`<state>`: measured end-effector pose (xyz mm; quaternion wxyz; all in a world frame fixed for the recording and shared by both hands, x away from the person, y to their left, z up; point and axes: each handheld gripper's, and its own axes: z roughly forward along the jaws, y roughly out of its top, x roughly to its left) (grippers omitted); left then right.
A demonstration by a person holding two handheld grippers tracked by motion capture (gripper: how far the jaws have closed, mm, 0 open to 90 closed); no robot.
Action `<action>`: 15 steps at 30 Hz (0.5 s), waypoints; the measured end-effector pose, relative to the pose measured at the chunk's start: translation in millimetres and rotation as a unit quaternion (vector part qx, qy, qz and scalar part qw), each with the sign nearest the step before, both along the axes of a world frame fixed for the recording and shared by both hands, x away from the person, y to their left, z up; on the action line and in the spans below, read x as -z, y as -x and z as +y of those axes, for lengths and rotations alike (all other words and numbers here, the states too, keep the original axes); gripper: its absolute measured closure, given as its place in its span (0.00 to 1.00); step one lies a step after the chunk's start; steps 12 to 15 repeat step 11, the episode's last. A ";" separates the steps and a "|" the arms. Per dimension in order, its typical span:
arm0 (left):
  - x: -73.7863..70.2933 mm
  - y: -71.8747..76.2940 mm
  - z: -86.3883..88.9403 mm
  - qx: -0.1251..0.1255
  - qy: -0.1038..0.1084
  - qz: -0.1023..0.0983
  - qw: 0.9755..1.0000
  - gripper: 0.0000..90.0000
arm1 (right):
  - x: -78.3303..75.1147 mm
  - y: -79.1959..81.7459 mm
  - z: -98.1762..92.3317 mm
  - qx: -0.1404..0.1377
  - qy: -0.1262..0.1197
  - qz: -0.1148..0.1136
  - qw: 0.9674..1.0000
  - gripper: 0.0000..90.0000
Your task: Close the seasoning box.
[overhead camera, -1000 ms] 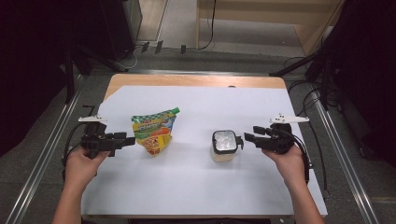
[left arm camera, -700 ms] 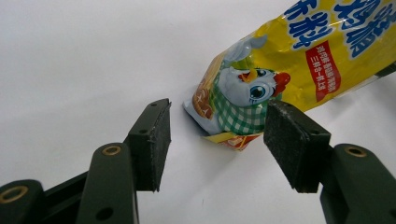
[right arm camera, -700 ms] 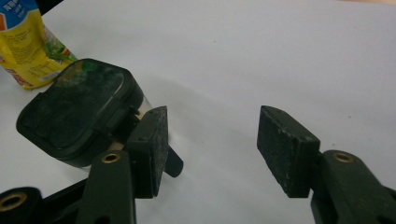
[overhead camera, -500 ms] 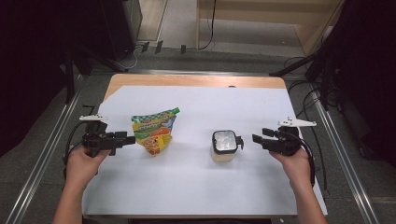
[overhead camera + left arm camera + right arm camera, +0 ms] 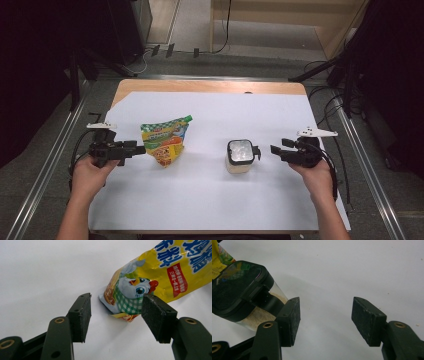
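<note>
High view: on the white table, the left gripper points at the lower corner of the yellow snack pouch, jaws apart and gripping nothing. The right gripper sits just beside the black-lidded jar; its jaws have just been opening, with nothing between them. The pouch shows a cartoon chicken and blue and red characters I cannot read. Since a second ago the right gripper has drawn back from the jar.

My left tool gapes wide; the glossy yellow chicken-print foil pouch lies at one o'clock on the white worktop.
</note>
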<state>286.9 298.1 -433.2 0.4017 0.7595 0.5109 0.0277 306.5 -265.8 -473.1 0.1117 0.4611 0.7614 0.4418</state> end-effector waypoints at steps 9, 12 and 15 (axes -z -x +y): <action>0.0 -0.4 0.3 -0.001 0.002 0.001 1.000 0.46 | 0.8 0.2 1.8 -0.001 0.004 -0.004 1.000 0.44; 0.3 -0.6 0.4 -0.003 0.002 0.001 1.000 0.45 | 1.5 0.0 2.0 0.000 0.006 -0.007 1.000 0.43; 0.3 -0.6 0.4 -0.003 0.002 0.001 1.000 0.45 | 1.5 0.0 2.0 0.000 0.006 -0.007 1.000 0.43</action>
